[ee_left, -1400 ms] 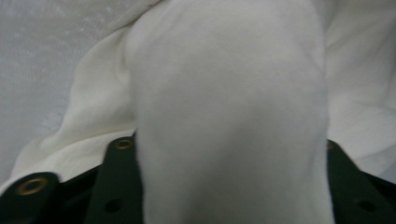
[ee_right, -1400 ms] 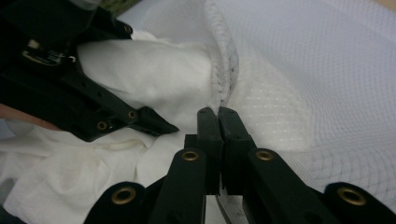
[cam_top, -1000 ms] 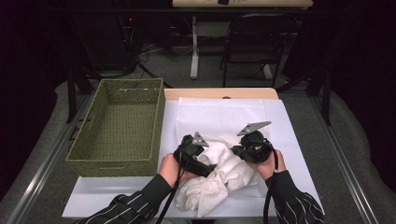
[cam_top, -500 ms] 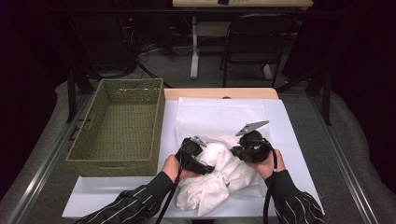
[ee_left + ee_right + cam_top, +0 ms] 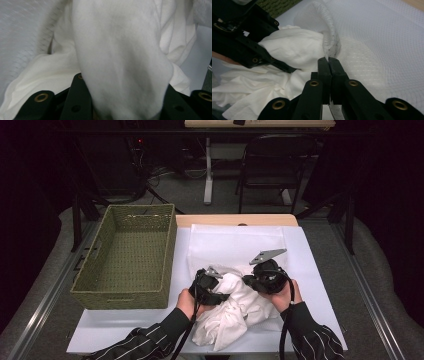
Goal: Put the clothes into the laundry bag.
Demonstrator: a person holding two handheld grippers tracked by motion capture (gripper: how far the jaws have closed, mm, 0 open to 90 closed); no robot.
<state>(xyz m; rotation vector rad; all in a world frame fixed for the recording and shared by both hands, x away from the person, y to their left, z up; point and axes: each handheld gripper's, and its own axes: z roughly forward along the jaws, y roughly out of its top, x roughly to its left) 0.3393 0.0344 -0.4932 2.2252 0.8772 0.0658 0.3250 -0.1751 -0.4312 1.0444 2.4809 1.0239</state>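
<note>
In the left gripper view a thick fold of the white cloth (image 5: 120,62) bulges between the black jaws and hides their tips and pads; the cloth runs off the frame at 12 o'clock, and the mesh fabric (image 5: 20,37) at 9 o'clock is blurred. In the right gripper view the left gripper (image 5: 244,42) is cut off at 10 o'clock. In the high view the person's forearms leave the frame at 6 o'clock.
</note>
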